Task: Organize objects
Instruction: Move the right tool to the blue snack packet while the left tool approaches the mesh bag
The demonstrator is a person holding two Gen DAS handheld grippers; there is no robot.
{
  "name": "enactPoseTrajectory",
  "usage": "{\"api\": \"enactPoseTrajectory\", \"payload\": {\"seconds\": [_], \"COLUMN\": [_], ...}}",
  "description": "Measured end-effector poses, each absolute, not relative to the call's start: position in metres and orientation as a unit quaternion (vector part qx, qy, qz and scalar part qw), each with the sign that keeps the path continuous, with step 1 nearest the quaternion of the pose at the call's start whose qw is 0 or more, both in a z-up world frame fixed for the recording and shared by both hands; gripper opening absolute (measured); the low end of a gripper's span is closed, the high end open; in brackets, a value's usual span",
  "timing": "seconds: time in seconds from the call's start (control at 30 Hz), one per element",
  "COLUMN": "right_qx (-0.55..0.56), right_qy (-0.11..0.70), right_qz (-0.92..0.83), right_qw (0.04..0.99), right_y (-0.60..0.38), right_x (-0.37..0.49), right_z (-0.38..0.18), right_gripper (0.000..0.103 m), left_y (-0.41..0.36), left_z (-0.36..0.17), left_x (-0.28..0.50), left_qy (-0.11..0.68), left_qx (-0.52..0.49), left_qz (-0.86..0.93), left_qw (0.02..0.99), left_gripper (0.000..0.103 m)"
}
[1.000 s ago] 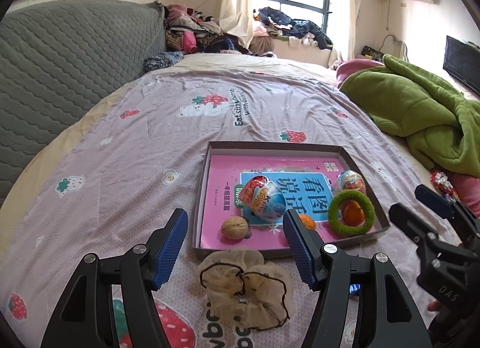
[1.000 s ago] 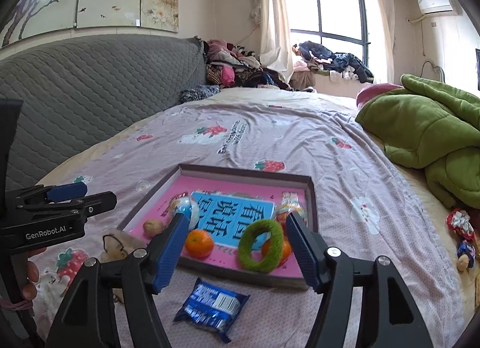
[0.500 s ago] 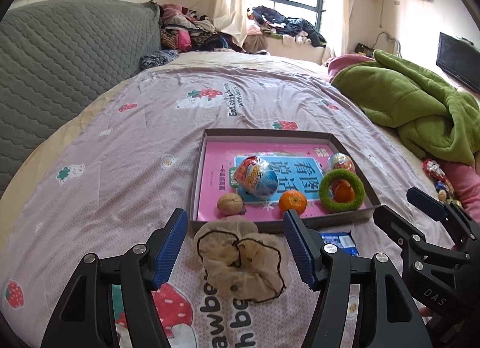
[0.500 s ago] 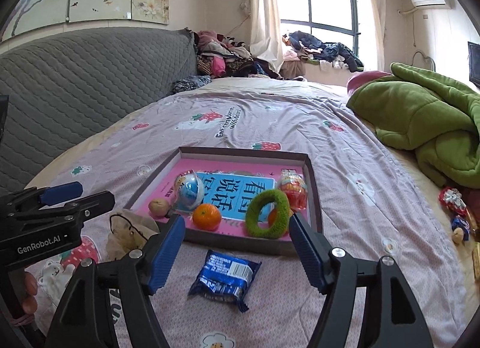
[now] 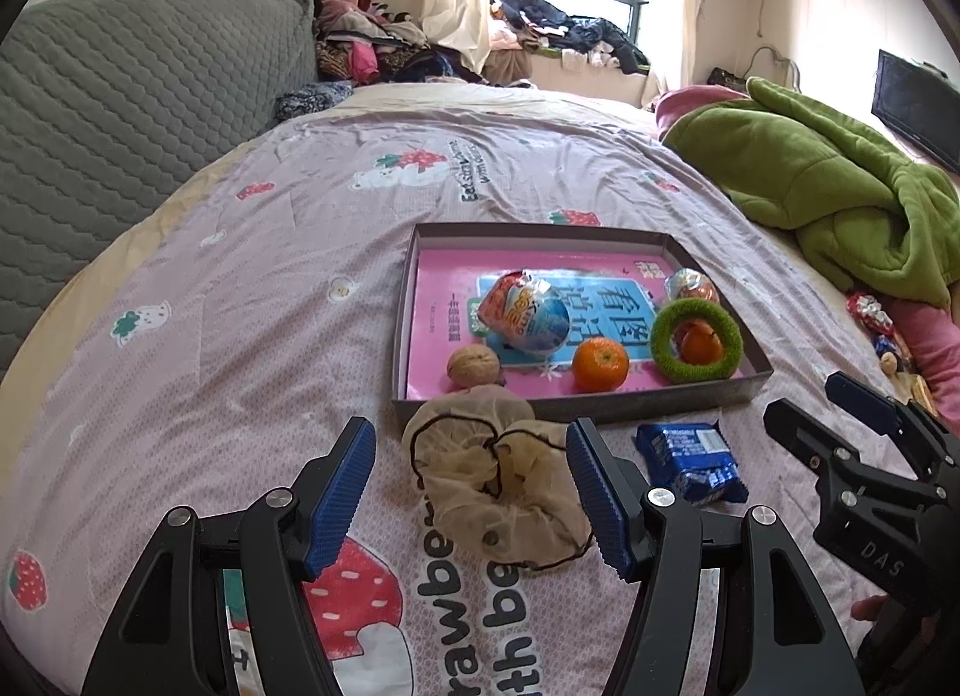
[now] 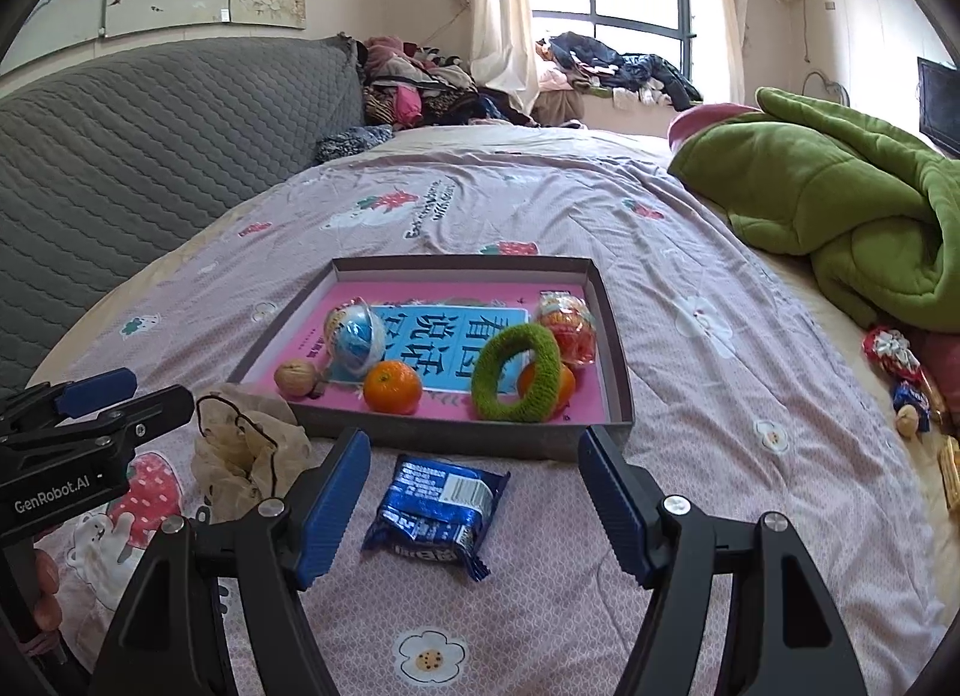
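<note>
A beige scrunchie with black trim lies on the bedspread between the blue pads of my left gripper, which is open and not touching it. A blue snack packet lies between the fingers of my right gripper, also open and clear of it. Just beyond both stands a shallow grey tray lined with a pink book. It holds a walnut, an orange, a green fuzzy ring, a capsule toy and a wrapped sweet.
A crumpled green blanket covers the bed's right side, with small wrapped trinkets beside it. A grey quilted headboard runs along the left. Clothes are piled at the far end under the window.
Both grippers have come down and forward. The scrunchie now sits between the left fingers and the blue packet between the right ones. Both stayed open.
</note>
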State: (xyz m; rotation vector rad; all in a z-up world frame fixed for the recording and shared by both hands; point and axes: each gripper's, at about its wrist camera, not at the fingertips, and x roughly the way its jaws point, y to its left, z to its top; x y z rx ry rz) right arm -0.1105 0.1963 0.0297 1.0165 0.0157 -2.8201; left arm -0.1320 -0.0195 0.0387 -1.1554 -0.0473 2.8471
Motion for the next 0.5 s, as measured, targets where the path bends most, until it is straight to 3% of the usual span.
{"api": "enactPoseTrajectory", "payload": {"seconds": [0.5], "right_qx": [0.368], "right_qy": [0.010], "right_qz": [-0.928], "right_qw": [0.061], "right_y": [0.190], "right_x": [-0.115], "right_z": [0.012], "right_gripper": [0.071], "left_y": [-0.023], "left_z": [0.006], "left_x": [-0.139], "left_qy": [-0.014], "left_qx": [-0.416], "left_qz": [0.909], "left_qw": [0.033], "left_gripper": [0.068]}}
